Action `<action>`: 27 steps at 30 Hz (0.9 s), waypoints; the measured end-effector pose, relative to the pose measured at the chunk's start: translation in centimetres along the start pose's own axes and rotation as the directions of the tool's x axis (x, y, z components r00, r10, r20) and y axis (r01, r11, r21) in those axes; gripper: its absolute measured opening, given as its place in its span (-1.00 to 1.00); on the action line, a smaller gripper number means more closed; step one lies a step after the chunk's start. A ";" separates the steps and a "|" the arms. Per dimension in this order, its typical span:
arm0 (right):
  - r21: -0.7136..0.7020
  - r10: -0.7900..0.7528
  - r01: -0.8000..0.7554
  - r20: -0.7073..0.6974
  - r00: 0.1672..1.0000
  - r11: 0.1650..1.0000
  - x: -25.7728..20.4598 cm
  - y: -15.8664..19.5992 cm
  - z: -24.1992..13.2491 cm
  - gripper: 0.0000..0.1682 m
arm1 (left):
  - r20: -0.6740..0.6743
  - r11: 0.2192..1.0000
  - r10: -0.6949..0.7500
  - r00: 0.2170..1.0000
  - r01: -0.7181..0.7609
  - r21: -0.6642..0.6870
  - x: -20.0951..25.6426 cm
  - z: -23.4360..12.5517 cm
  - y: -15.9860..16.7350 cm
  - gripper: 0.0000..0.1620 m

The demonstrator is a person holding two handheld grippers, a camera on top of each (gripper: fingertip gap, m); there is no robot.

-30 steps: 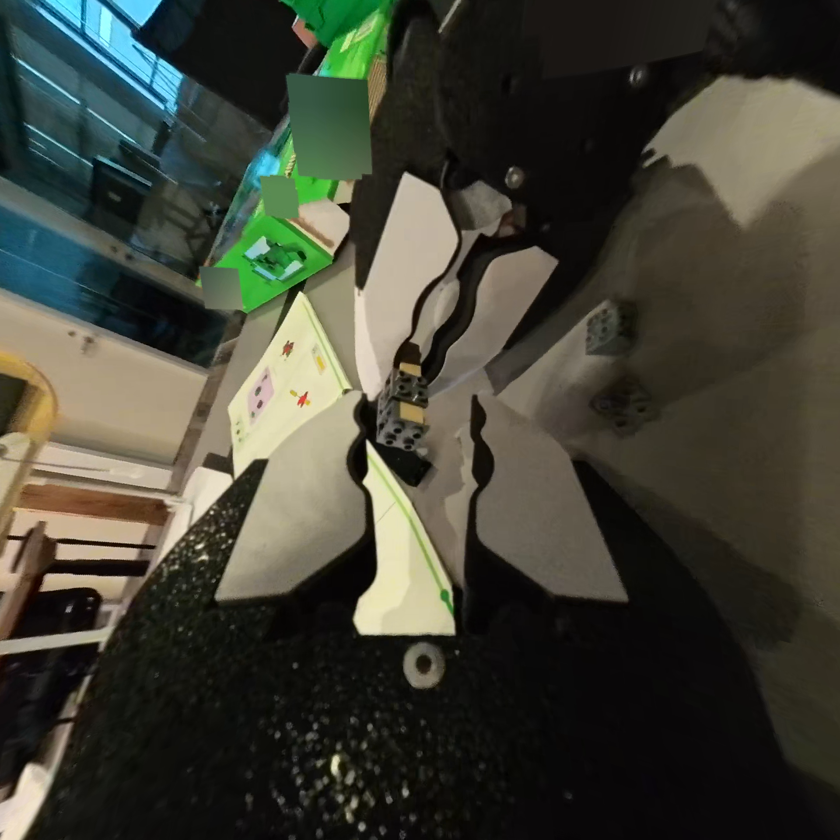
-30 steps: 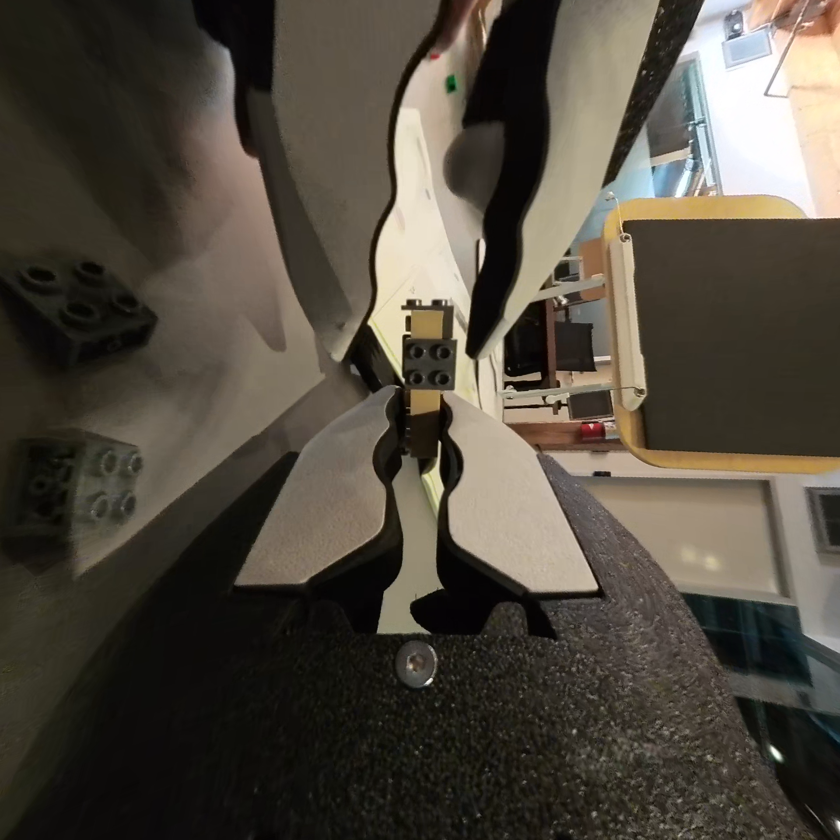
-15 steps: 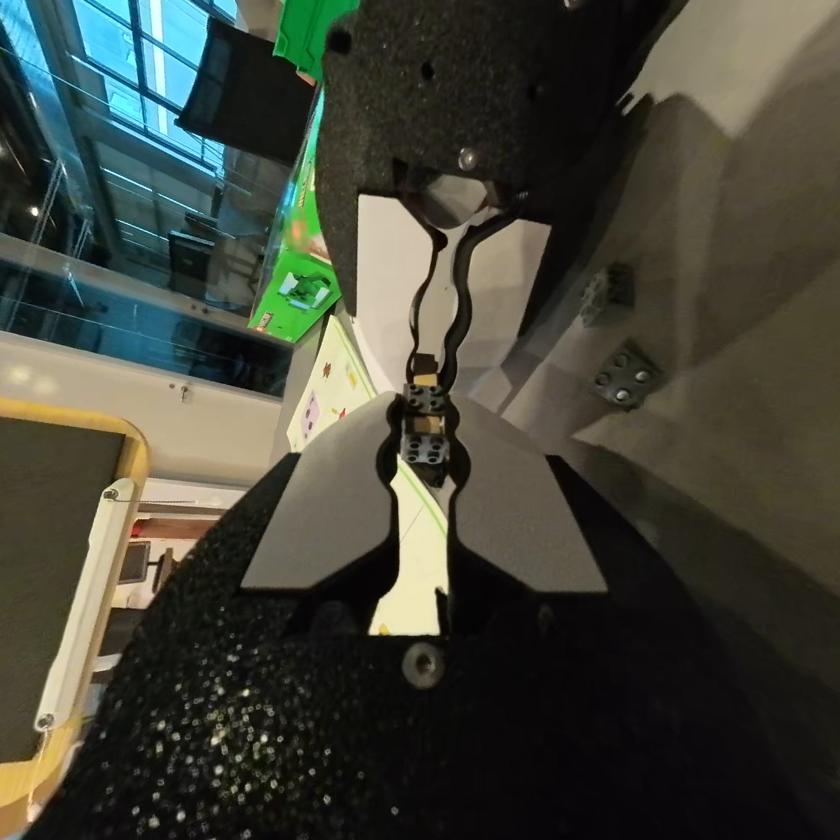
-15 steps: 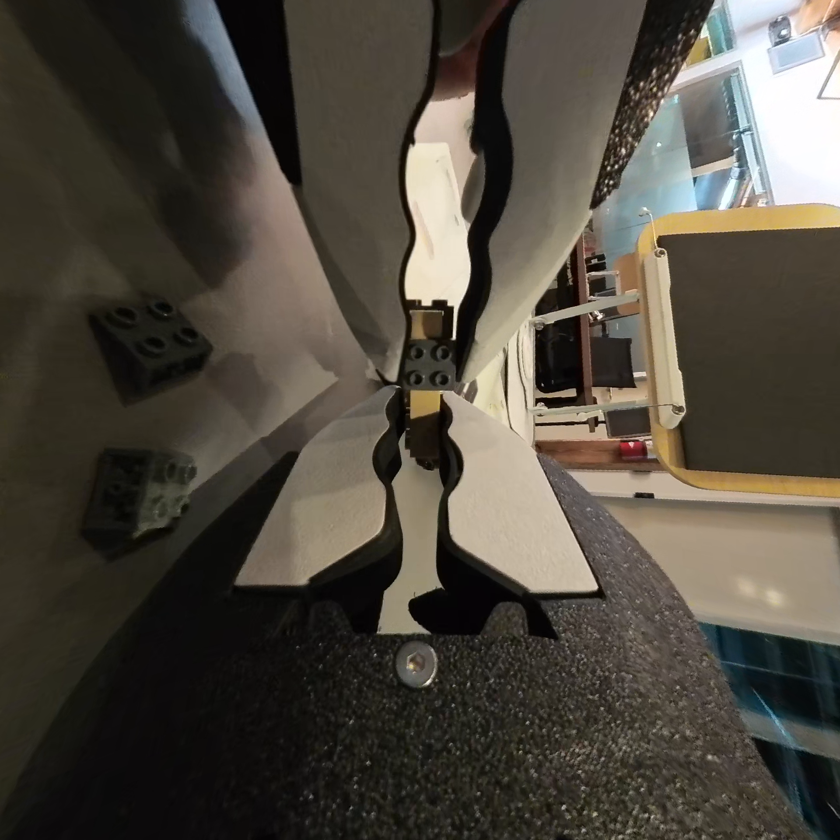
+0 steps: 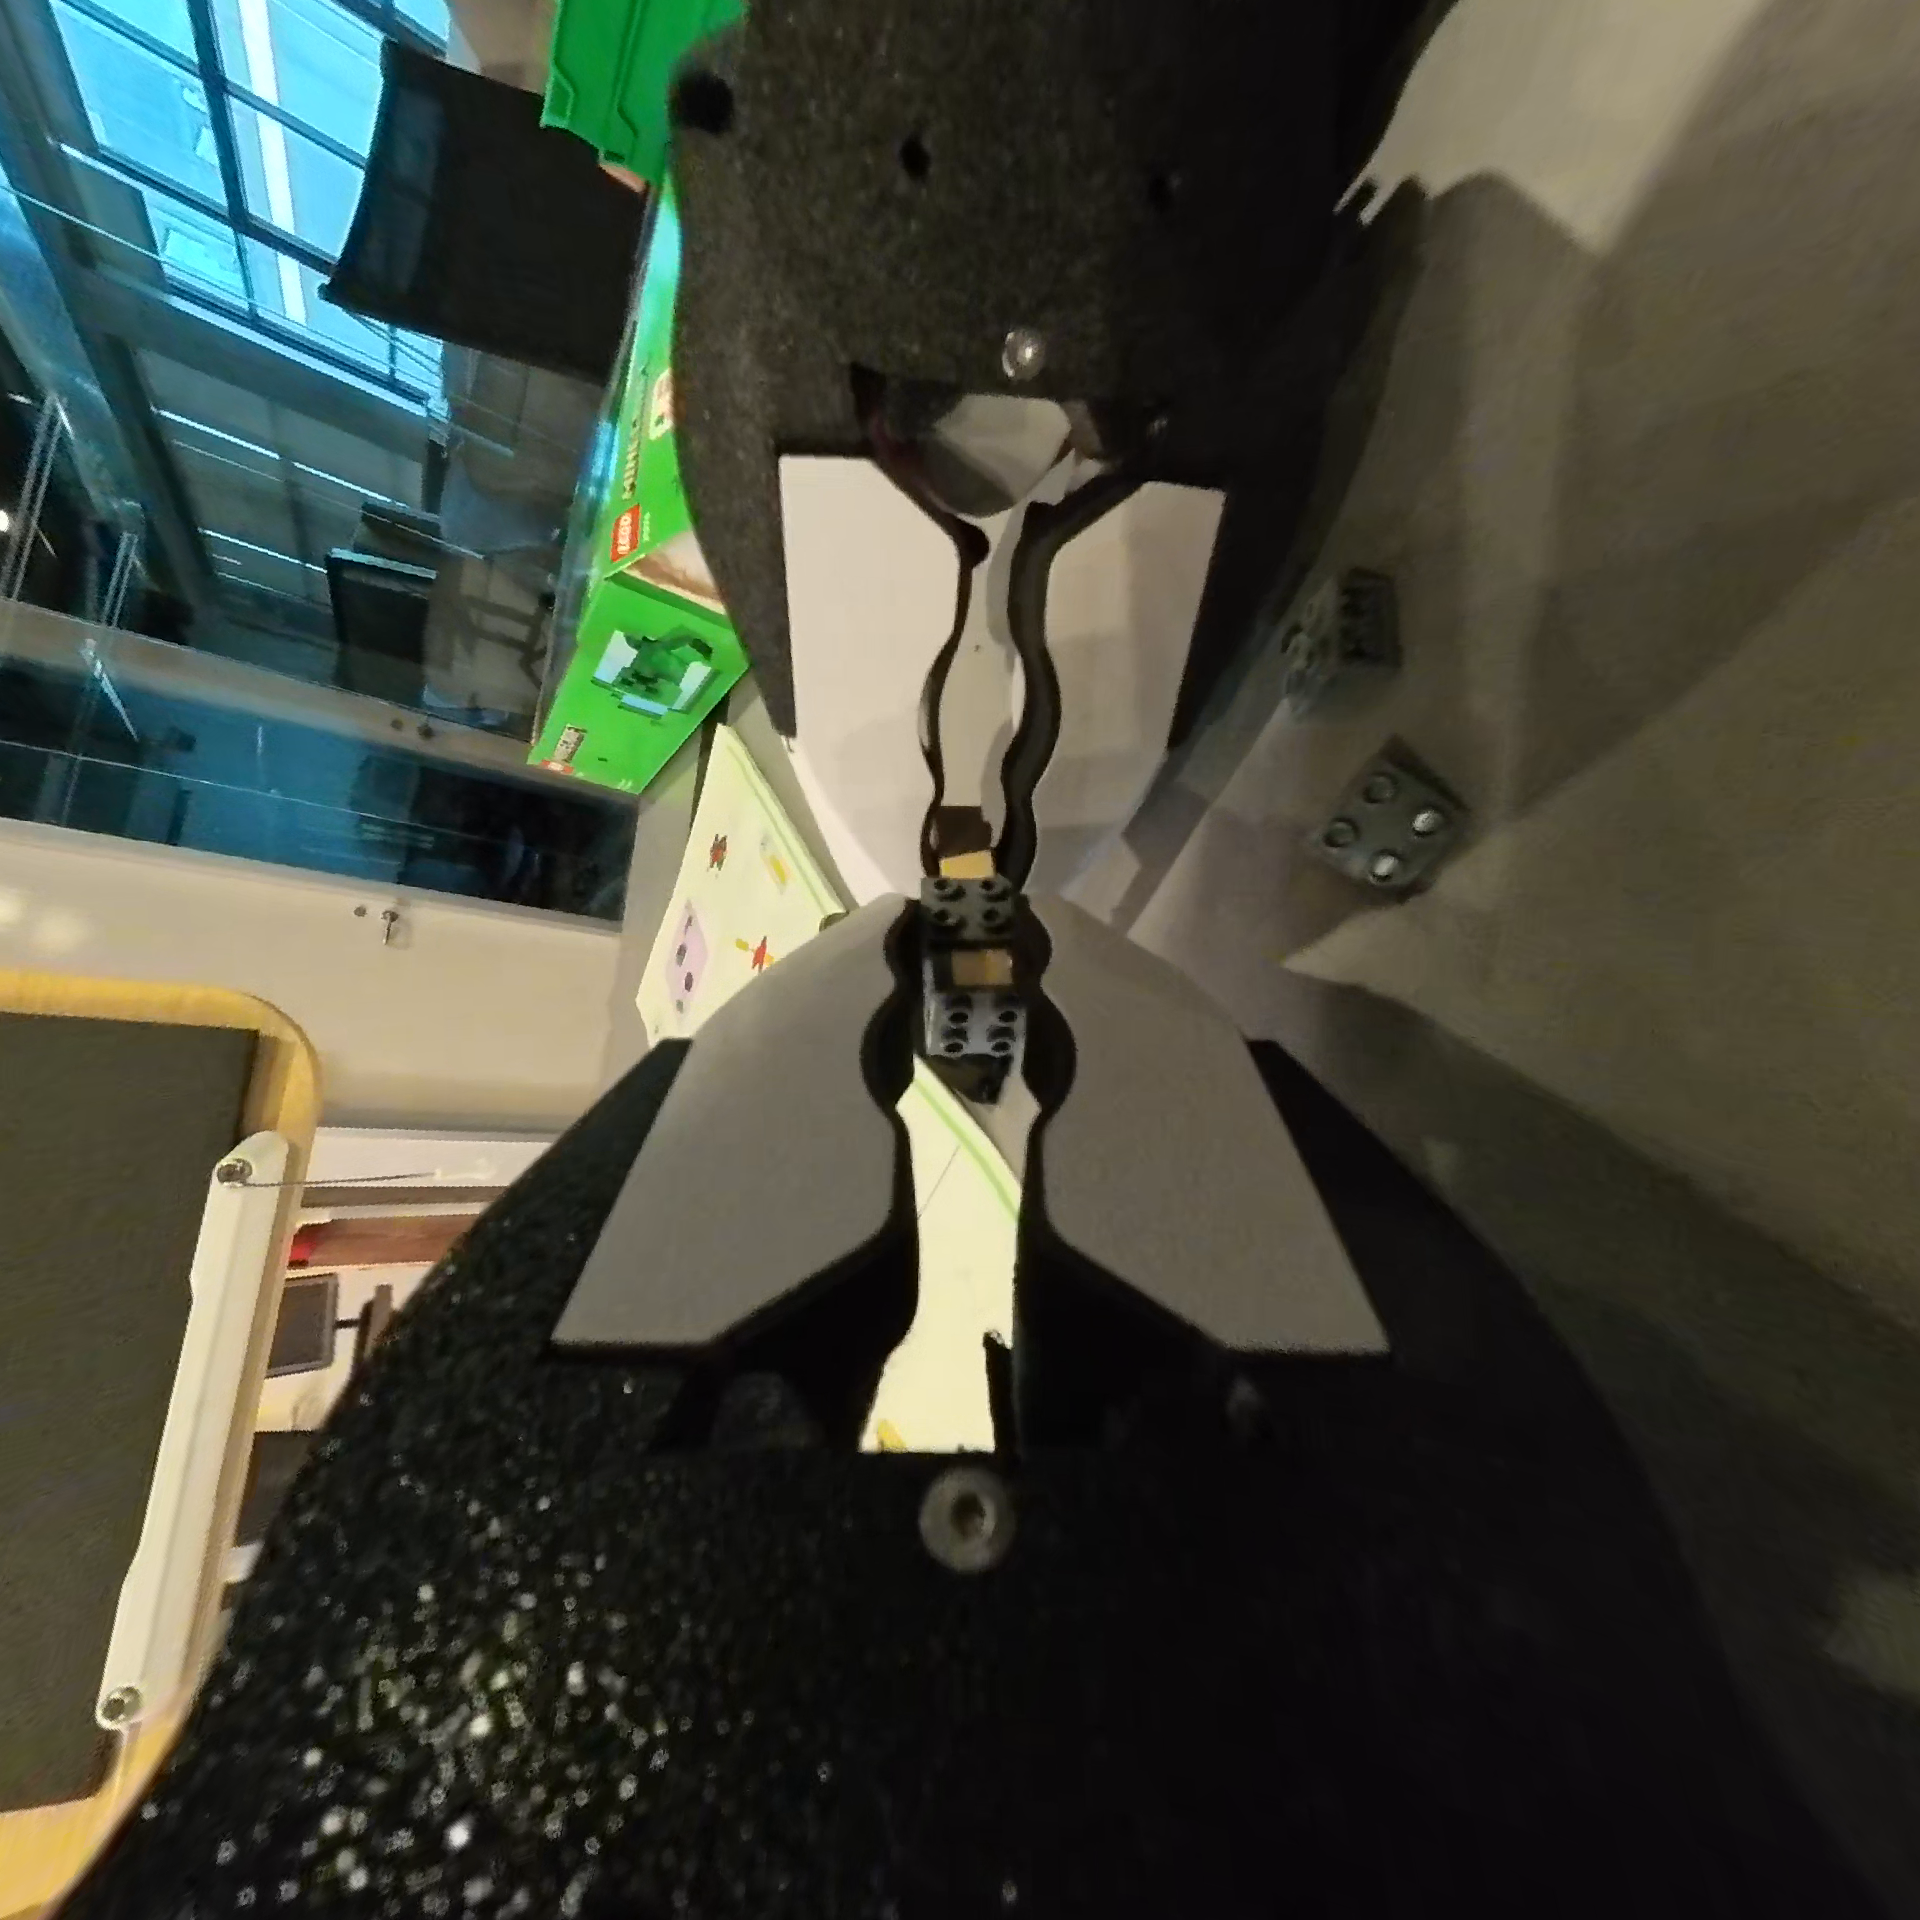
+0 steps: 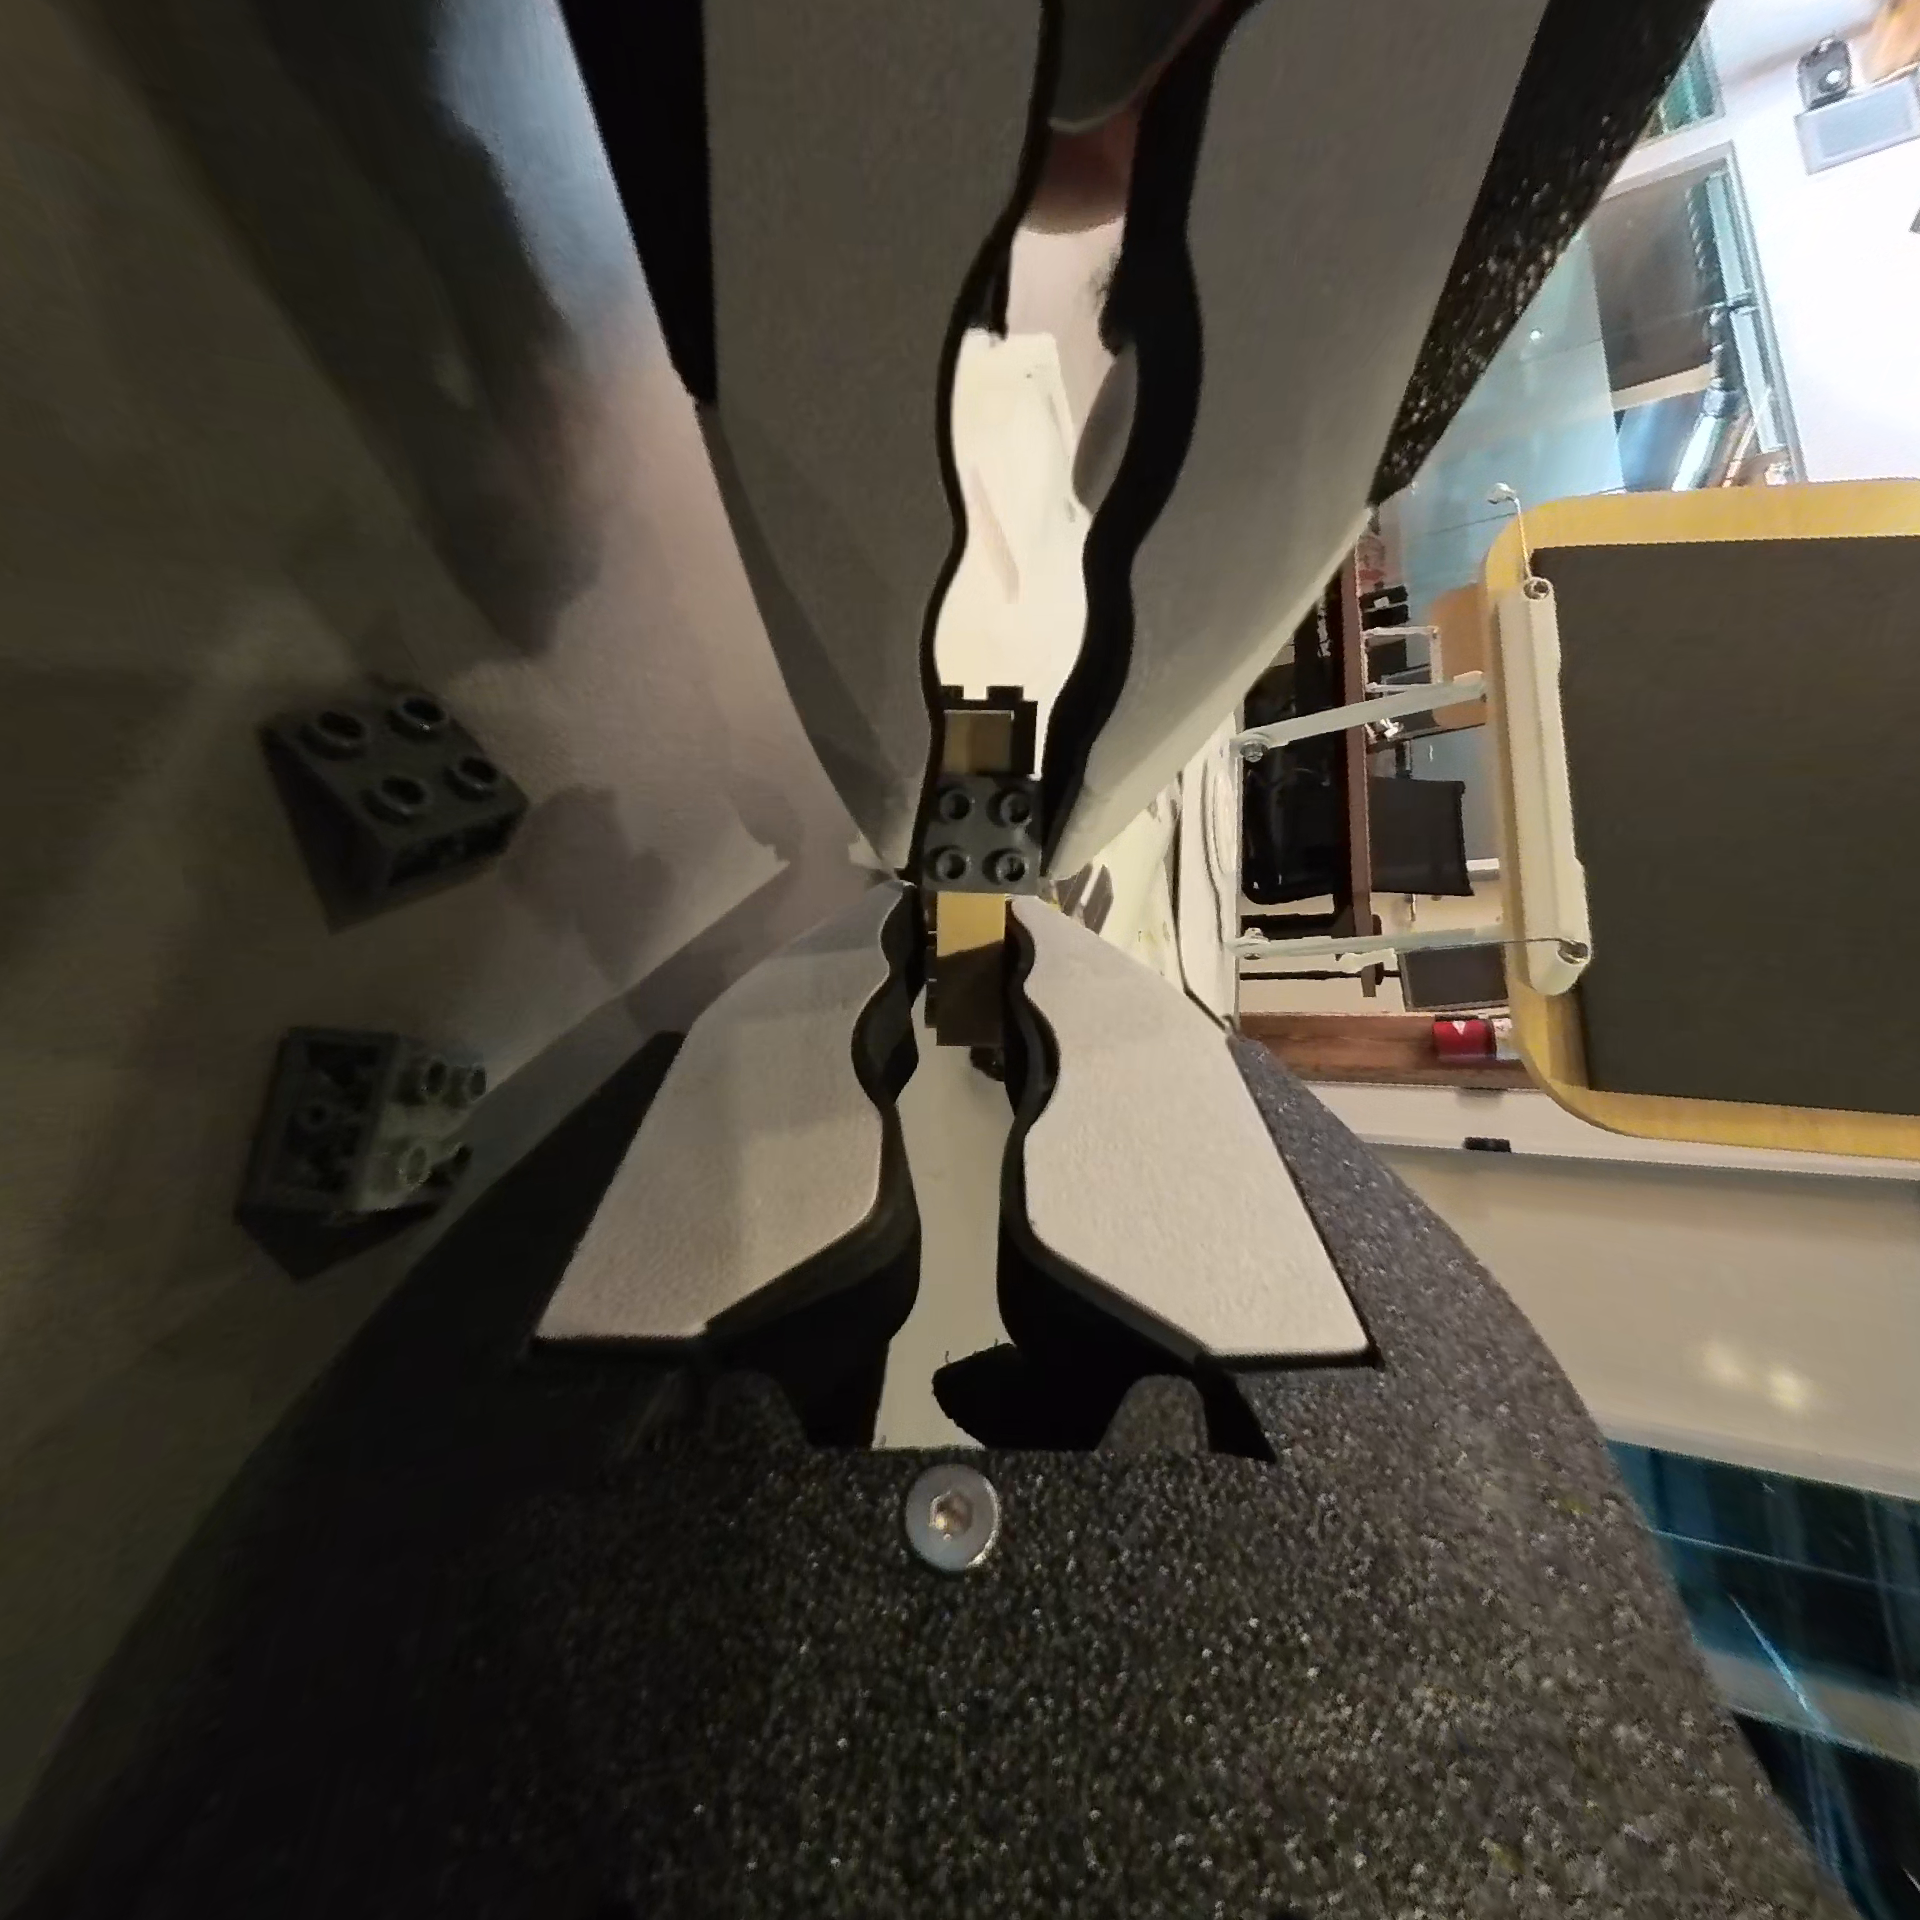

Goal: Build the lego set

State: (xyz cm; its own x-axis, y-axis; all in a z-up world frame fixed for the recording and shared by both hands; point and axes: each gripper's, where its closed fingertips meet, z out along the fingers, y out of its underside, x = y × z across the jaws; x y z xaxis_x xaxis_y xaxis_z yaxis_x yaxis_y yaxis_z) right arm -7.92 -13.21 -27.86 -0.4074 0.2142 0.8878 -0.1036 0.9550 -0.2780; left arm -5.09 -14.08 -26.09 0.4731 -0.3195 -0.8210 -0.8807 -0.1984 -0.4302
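Hold: our left gripper (image 5: 971, 966) and right gripper (image 6: 961, 935) meet tip to tip, each clamped on one end of the lego stack (image 6: 977, 831) — likely to press its halves together.
Where: stack in the air above the table (image 5: 1662, 935).
Around: two loose bricks (image 6: 390, 790) (image 6: 358, 1122) lie apart; green box (image 5: 634, 665) at the far edge — nothing blocks us.

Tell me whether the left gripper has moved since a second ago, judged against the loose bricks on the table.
Yes. The left gripper has closed in on the small brick assembly, and its jaws now grip it. The loose dark brick on the table has drifted up and right in its view.
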 end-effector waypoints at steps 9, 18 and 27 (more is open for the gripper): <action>0.019 0.075 -0.075 0.033 0.997 0.997 0.0 0.0 0.0 -0.86 | 0.028 0.997 0.075 0.997 -0.075 -0.003 -0.1 0.0 0.1 -0.80; 0.017 0.124 -0.125 0.041 0.991 0.992 0.1 0.0 0.0 -0.85 | 0.038 0.997 0.083 0.996 -0.083 0.003 -0.3 0.0 0.2 -0.80; 0.006 0.072 -0.072 -0.014 0.997 0.997 0.7 0.2 -0.1 -0.86 | 0.097 1.000 -0.002 0.995 0.000 0.018 -1.2 0.0 0.0 -0.60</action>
State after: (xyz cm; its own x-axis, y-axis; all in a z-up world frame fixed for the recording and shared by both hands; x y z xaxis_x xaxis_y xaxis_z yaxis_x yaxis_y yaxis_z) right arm -8.15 -12.82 -27.28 -0.4011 0.2852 0.8705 -0.0790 0.9360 -0.3431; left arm -5.64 -13.69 -25.07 0.4701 -0.2278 -0.8527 -0.8809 -0.1822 -0.4369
